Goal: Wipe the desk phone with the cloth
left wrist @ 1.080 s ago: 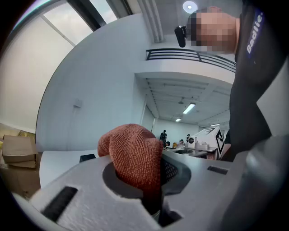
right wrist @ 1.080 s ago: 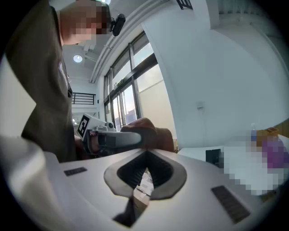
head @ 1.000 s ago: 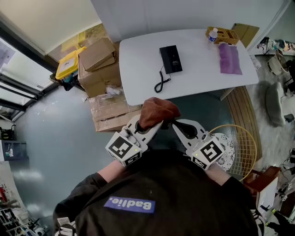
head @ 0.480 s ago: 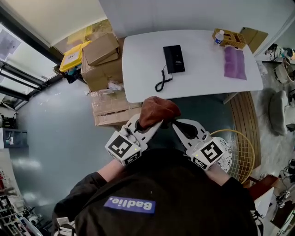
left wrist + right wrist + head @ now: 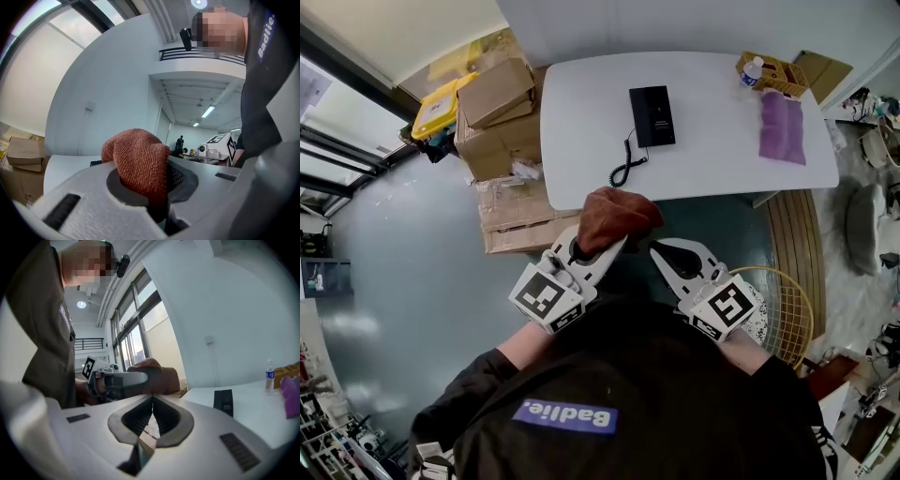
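Note:
A black desk phone (image 5: 652,115) lies on the white table (image 5: 581,150), its coiled cord (image 5: 627,167) trailing toward the near edge. It also shows small in the right gripper view, the phone (image 5: 223,401) on the table. My left gripper (image 5: 598,246) is shut on a bunched rust-brown cloth (image 5: 611,216), held close to my body, short of the table's near edge. In the left gripper view the cloth (image 5: 138,161) bulges up between the jaws of the left gripper (image 5: 154,187). My right gripper (image 5: 661,249) is beside it, jaws shut with nothing between them (image 5: 151,411).
A purple cloth (image 5: 782,127) and a wooden tray with a water bottle (image 5: 752,71) sit at the table's right end. Cardboard boxes (image 5: 497,112) are stacked left of the table. A wire basket (image 5: 787,309) stands on the floor at my right.
The table and phone have shifted slightly in the head view as my head moved. Both grippers keep the same pose, and the cloth stays held.

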The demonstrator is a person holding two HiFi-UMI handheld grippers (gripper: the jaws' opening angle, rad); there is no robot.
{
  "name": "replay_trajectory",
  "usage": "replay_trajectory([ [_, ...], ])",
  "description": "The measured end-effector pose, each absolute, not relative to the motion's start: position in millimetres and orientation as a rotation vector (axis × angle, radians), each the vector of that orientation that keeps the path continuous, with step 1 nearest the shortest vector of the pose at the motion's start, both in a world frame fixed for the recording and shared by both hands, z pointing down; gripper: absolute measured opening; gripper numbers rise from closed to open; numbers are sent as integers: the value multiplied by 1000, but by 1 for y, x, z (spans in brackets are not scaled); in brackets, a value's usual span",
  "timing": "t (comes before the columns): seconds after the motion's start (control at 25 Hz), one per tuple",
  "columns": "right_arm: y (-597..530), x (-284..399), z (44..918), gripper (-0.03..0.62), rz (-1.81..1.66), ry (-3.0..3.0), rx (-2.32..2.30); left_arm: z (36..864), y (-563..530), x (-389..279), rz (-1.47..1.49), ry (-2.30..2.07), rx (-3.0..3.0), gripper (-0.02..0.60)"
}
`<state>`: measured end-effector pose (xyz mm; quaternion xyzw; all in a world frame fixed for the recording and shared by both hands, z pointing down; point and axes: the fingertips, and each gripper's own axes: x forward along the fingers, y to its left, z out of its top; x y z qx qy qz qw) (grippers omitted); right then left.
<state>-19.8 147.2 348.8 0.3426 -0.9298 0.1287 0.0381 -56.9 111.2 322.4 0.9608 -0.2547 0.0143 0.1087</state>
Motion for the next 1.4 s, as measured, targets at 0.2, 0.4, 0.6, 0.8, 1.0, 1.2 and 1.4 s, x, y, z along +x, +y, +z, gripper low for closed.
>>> replay_trajectory([
  [0.2, 107, -29, 349, 31, 374, -2816, 1097, 327, 66, -61, 29, -685, 2839, 43],
  [0.4, 63, -37, 349, 31, 384, -2772, 1182, 325, 23, -70, 23, -606, 2867, 43],
  [0.6, 31, -48, 348, 31, 388, -2742, 1259, 330, -9, -80, 26, -535, 2871, 43],
  [0.8, 7, -40, 351, 31, 405, -2721, 1313, 334, -31, -77, 42, -499, 2877, 43],
  [1.0, -16, -25, 359, 31, 423, -2737, 1280, 343, -57, -61, 58, -543, 2872, 43],
  [1.2, -38, -5, 365, 31, 445, -2774, 1191, 357, -91, -41, 89, -641, 2863, 43],
  [1.4, -61, 27, 377, 31, 479, -2791, 1127, 380, -129, -21, 136, -746, 2840, 43],
])
